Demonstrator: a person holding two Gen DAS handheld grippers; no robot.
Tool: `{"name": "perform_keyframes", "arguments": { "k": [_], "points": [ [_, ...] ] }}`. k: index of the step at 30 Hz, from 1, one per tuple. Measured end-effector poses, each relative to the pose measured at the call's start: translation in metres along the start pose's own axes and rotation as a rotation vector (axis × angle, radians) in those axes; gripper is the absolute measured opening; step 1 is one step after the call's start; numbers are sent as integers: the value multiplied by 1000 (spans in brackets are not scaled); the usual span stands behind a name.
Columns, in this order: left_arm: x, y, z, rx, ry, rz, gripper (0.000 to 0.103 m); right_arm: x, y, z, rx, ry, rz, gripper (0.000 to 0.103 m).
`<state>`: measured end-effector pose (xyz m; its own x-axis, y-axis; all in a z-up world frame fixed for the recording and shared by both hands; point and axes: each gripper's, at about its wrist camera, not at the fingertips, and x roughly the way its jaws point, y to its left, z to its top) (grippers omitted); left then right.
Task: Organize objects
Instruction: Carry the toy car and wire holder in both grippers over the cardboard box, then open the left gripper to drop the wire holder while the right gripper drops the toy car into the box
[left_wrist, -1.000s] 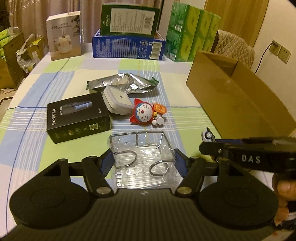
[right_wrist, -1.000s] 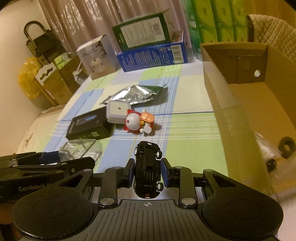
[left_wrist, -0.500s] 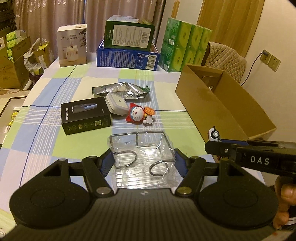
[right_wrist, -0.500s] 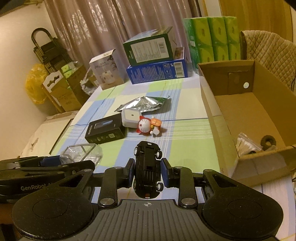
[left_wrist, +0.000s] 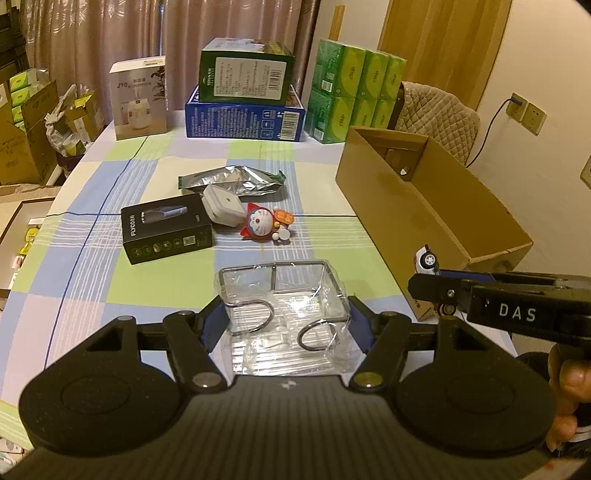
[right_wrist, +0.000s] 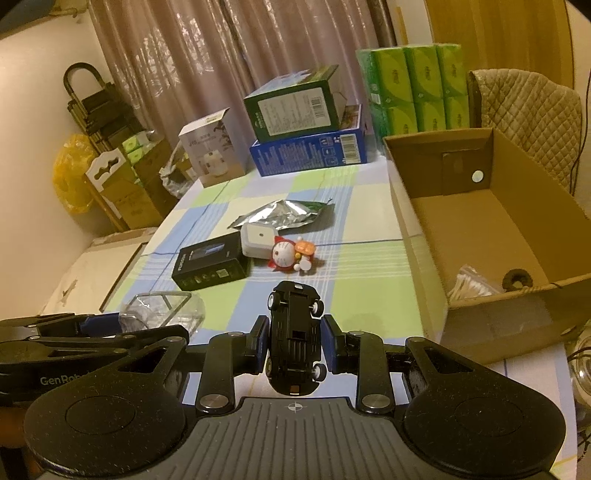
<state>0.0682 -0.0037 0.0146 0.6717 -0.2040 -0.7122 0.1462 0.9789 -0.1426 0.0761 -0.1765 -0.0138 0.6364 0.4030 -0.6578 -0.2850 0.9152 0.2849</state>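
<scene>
My left gripper (left_wrist: 282, 321) is shut on a plastic-wrapped wire rack (left_wrist: 282, 295) and holds it above the near end of the checked tablecloth (left_wrist: 110, 288). My right gripper (right_wrist: 294, 343) is shut on a black toy car (right_wrist: 294, 332), held underside up. The car's white front (left_wrist: 426, 258) shows in the left wrist view beside the open cardboard box (left_wrist: 424, 206). The box (right_wrist: 498, 229) stands at the right and holds a bag of cotton swabs (right_wrist: 471, 286) and a dark ring (right_wrist: 517, 277).
On the cloth lie a black box (left_wrist: 166, 232), a white square device (left_wrist: 223, 201), a Doraemon figure (left_wrist: 262, 223) and a silver foil pouch (left_wrist: 236, 179). Stacked boxes (left_wrist: 245, 99) and green tissue packs (left_wrist: 354, 92) line the far edge. A padded chair (right_wrist: 524, 103) stands behind the cardboard box.
Both grippers have risen and drawn back with their loads. More of the table and the inside of the cardboard box have come into view.
</scene>
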Motion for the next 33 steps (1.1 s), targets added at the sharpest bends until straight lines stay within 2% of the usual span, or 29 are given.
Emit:
{"name": "perform_keyframes", "arguments": {
  "k": [9, 16, 25, 33],
  "points": [
    [0, -9, 4, 15, -1, -13, 63, -11, -9, 2, -8, -22, -20, 27],
    [3, -27, 18, 47, -7, -49, 63, -33, -33, 20, -24, -73, -86, 27],
    [25, -88, 45, 114, -11, -161, 63, -59, -105, 52, 9, -113, -215, 27],
    [55, -150, 66, 172, -5, -243, 64, -59, -153, 70, 30, -101, -262, 27]
  ]
}}
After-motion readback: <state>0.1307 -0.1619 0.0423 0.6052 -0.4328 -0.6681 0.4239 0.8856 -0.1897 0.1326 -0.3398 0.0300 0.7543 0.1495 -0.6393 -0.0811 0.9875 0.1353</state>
